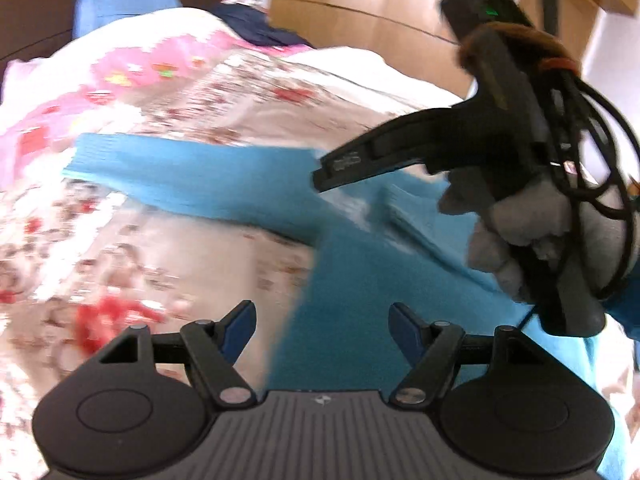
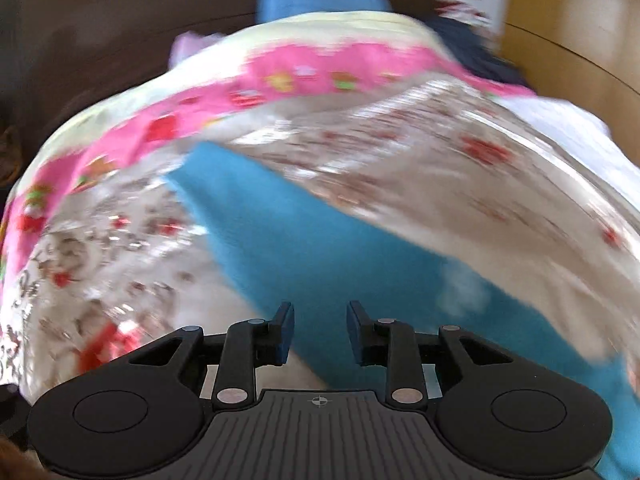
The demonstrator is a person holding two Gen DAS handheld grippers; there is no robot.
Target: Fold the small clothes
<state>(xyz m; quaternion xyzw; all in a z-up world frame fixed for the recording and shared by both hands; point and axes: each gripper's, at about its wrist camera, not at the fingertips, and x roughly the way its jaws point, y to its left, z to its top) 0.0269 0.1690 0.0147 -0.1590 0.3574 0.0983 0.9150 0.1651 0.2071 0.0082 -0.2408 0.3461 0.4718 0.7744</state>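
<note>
Lying spread on the floral-print bed cover [image 1: 248,92] is the teal knit sweater [image 1: 360,280], one sleeve stretched out leftward in the left wrist view. Left hand-held gripper [image 1: 322,330]: jaws wide apart, nothing held, above the sweater body. Right hand-held gripper [image 2: 320,330]: jaws parted, nothing gripped, over the sweater [image 2: 288,232]. Embossed lettering is seen on the right gripper's finger [image 1: 348,162]; blur leaves it unreadable.
</note>
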